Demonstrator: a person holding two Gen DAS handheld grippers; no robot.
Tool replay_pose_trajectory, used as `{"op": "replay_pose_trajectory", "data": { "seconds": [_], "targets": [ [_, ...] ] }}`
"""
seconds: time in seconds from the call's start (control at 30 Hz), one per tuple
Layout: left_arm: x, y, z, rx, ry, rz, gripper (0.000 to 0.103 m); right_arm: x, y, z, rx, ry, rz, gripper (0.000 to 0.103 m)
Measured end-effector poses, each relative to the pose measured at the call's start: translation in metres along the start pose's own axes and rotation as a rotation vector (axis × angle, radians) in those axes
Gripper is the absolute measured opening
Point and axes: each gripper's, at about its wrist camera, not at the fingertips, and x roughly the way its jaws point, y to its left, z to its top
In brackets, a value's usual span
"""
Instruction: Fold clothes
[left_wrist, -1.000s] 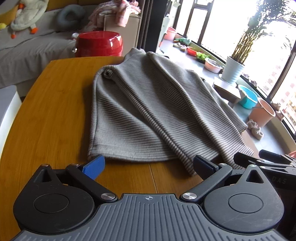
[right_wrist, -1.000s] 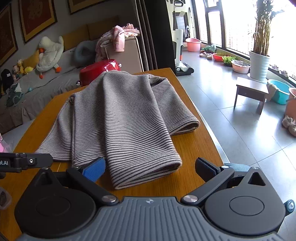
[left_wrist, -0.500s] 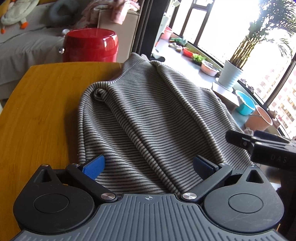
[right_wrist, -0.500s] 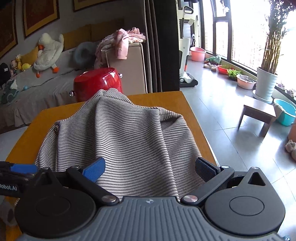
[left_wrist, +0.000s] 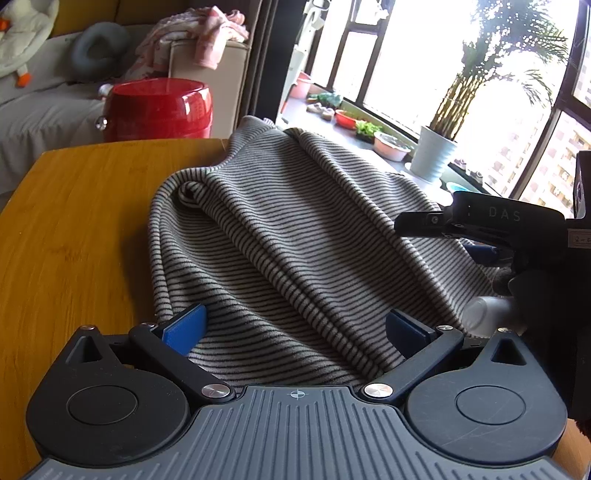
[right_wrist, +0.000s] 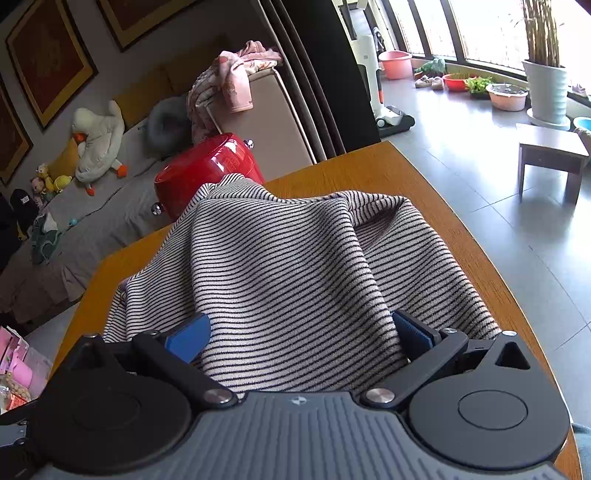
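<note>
A grey sweater with thin dark stripes lies loosely folded on the wooden table. My left gripper is open, its blue pads wide apart, and the sweater's near edge lies between them, running under the gripper body. In the right wrist view the same sweater humps up in a ridge toward the camera. My right gripper is open too, with the near folded edge between its fingers. The right gripper also shows at the right of the left wrist view, over the sweater's right side.
A red pot stands past the table's far edge. Behind it are a sofa with a plush duck and a box draped with pink clothes. The table's right edge drops to a tiled floor with a small stool and plant pots.
Both grippers moved forward from in front of the sweater onto its near edge, so the fabric now sits between each pair of fingers. In the right view the fabric has bunched upward.
</note>
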Motion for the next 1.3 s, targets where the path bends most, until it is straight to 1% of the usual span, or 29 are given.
{"op": "replay_pose_trajectory", "data": {
  "seconds": [0.17,0.37,0.53,0.67,0.83,0.9,1.07,1.1,1.13,1.17,1.27,1.3],
  "targets": [
    [-0.013,0.001,-0.010,-0.012,0.003,-0.017,0.103,-0.012,-0.002,-0.009,-0.013,0.034,0.056,0.103],
    [-0.046,-0.004,-0.039,-0.010,0.026,-0.030,0.103,-0.035,0.002,-0.033,-0.070,0.047,0.112,0.103],
    [-0.073,-0.009,-0.060,-0.032,0.058,-0.040,0.103,-0.057,0.002,-0.053,-0.094,0.075,0.186,0.103],
    [-0.086,-0.015,-0.072,-0.020,0.067,-0.020,0.103,-0.080,0.004,-0.072,-0.147,0.102,0.234,0.103],
    [-0.094,-0.021,-0.081,0.004,0.059,0.011,0.103,-0.104,0.003,-0.090,-0.170,0.128,0.283,0.103],
    [-0.097,-0.023,-0.085,0.013,0.055,0.023,0.103,-0.109,0.005,-0.097,-0.197,0.120,0.280,0.103],
    [-0.102,-0.025,-0.091,0.050,0.041,0.065,0.103,-0.115,0.023,-0.108,-0.274,0.085,0.174,0.103],
    [-0.104,-0.024,-0.092,0.053,0.037,0.072,0.103,-0.117,0.024,-0.107,-0.283,0.065,0.151,0.101],
    [-0.106,-0.022,-0.091,0.046,0.033,0.069,0.103,-0.120,0.026,-0.106,-0.292,0.045,0.128,0.097],
    [-0.109,-0.020,-0.090,0.036,0.029,0.065,0.103,-0.122,0.027,-0.105,-0.304,0.023,0.104,0.094],
    [-0.114,-0.013,-0.079,-0.015,0.000,0.064,0.103,-0.129,0.038,-0.095,-0.395,-0.072,0.044,0.085],
    [-0.115,-0.012,-0.073,-0.028,-0.013,0.053,0.103,-0.130,0.043,-0.091,-0.429,-0.099,0.035,0.077]
  ]
}}
